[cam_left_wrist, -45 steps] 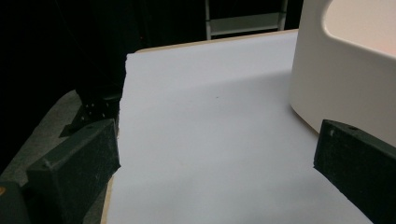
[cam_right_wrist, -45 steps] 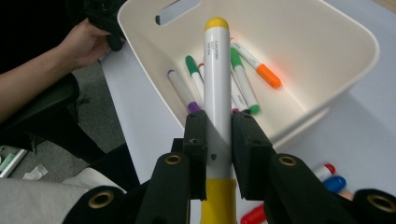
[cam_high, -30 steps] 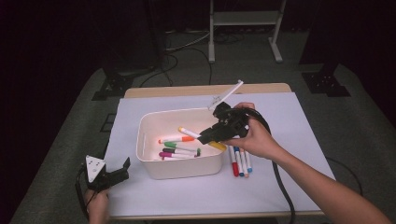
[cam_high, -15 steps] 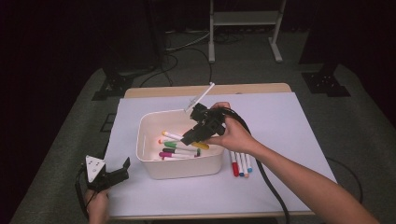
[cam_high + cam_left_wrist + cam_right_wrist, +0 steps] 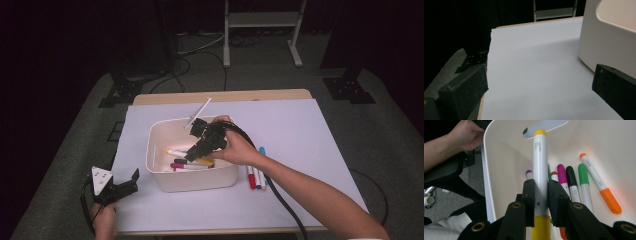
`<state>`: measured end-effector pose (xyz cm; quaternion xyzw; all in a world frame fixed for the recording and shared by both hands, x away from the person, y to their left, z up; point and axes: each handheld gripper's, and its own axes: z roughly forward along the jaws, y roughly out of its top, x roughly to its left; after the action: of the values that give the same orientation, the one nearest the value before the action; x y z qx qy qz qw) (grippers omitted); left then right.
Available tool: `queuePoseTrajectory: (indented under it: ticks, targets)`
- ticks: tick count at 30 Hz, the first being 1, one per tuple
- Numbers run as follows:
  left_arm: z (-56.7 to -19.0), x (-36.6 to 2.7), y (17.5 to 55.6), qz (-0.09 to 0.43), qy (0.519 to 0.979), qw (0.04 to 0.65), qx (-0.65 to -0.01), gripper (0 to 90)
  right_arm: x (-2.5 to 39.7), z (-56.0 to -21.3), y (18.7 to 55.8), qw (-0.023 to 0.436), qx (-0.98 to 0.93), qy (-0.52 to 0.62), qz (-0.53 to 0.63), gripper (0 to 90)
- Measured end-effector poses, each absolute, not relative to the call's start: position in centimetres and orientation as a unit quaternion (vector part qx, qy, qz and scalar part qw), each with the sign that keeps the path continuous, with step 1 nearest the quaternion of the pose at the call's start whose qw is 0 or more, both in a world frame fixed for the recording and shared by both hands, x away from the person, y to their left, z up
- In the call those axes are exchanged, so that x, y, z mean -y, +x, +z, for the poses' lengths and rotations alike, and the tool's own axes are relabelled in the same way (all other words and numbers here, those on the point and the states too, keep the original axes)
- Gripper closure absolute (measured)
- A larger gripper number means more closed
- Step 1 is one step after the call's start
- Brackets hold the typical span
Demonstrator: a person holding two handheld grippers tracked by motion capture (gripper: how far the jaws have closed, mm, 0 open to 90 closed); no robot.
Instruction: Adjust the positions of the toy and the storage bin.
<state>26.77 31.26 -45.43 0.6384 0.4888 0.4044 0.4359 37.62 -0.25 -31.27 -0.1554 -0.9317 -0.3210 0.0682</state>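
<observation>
A white bin (image 5: 170,181) stands in the middle of the white sheet (image 5: 310,130). My right gripper (image 5: 196,151) reaches down into the bin, shut on a yellow-capped white marker (image 5: 205,161). In the right gripper view the yellow marker (image 5: 540,170) sits upright between the jaws of the right gripper (image 5: 540,192), just above the markers lying in the bin: orange (image 5: 599,187), green (image 5: 584,182), black (image 5: 572,180), magenta (image 5: 561,175) and purple (image 5: 529,173). My left gripper (image 5: 120,186) rests open at the sheet's front left corner. The left gripper (image 5: 539,82) holds nothing, with the bin's wall (image 5: 609,42) to its right.
Three markers (image 5: 256,172) lie on the sheet just right of the bin. The right gripper's black cable (image 5: 280,200) trails along the forearm toward the front edge. A metal stand (image 5: 260,30) is on the floor beyond the table.
My right gripper has carried the yellow marker leftward from the bin's right rim to over its inside and dipped lower. The left gripper has stayed put.
</observation>
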Motion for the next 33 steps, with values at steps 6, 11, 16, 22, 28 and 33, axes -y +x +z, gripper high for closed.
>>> queuePoseTrajectory:
  ticks: [6,11,16,22,28,33]
  targets:
    - [-45.4,-31.3,26.8,0.403,0.639,0.435,-0.49,0.0,-0.8,-32.4,38.1,0.076,0.937,-0.154,-0.306,75.5]
    - [-45.4,-31.3,26.8,0.402,0.638,0.436,-0.49,0.0,-1.6,-33.2,38.1,0.083,0.94,-0.148,-0.296,75.5]
    - [-45.4,-31.3,26.8,0.402,0.639,0.436,-0.49,0.0,-2.2,-33.8,38.2,0.085,0.943,-0.142,-0.288,75.5]
    - [-45.4,-31.3,26.8,0.402,0.639,0.437,-0.49,0.0,-2.4,-34.0,38.2,0.086,0.946,-0.141,-0.28,75.4]
    - [-45.4,-31.3,26.7,0.402,0.64,0.436,-0.489,0.0,-2.8,-34.4,38.1,0.085,0.95,-0.133,-0.269,74.9]
    - [-45.4,-31.3,26.7,0.402,0.639,0.437,-0.49,0.0,-2.8,-34.3,38.2,0.086,0.952,-0.138,-0.259,68.1]
